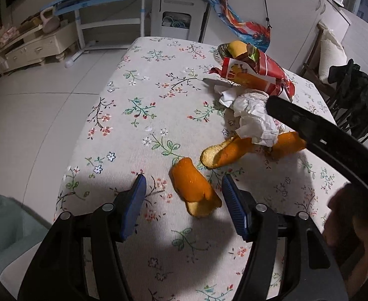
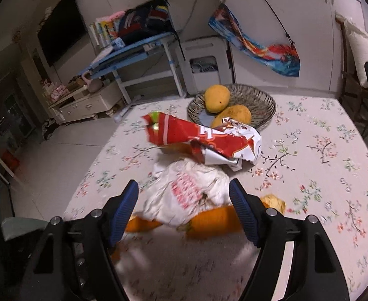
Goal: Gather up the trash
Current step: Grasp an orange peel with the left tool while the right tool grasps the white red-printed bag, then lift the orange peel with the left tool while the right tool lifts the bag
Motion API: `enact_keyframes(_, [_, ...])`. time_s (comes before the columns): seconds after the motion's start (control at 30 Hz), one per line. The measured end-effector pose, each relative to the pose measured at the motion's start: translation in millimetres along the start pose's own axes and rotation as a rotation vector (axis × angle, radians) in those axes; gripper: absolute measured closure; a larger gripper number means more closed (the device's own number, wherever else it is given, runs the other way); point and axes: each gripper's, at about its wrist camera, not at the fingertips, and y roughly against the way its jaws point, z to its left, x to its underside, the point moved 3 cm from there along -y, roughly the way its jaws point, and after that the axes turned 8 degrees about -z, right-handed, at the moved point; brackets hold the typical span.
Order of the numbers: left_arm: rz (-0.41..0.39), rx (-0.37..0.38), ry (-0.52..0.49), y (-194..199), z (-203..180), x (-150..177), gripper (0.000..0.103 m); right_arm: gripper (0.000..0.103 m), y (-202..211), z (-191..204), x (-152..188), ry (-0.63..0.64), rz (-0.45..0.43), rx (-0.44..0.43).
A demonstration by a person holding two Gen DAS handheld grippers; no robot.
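With left tool (image 1: pixel 184 193) wide open and empty, astride the near mango peel (image 1: pixel 195 190) on the table (image 1: pixel 138 95), best lowered squarely before pinching; right tool (image 2: pixel 184 200) likewise open, crumpled wrapper (image 2: pixel 186 195) between its fingers.

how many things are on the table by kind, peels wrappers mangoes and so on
orange peel pieces: 3
crumpled white wrapper: 1
red snack bag: 1
mangoes: 2
wire basket: 1
total: 8
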Motion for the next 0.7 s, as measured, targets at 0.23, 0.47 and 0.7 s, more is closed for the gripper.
enact_keyframes(0.23, [0.011,-0.007,0.000,-9.3,-2.0,-4.4,0.043,0.041,-22.0,1.2,9.7,0.035,0.067,0.006])
enact_keyframes(0.47, [-0.002,-0.011,-0.008,-12.9,-6.4,-7.2,0.043,0.072,-16.4,8.3,9.8,0.091,0.091,-0.051])
enact_keyframes(0.7, [-0.020,0.011,-0.053,-9.9,-12.4,-5.6,0.085,0.073,17.6,3.1,9.3,0.079,0.074,-0.103])
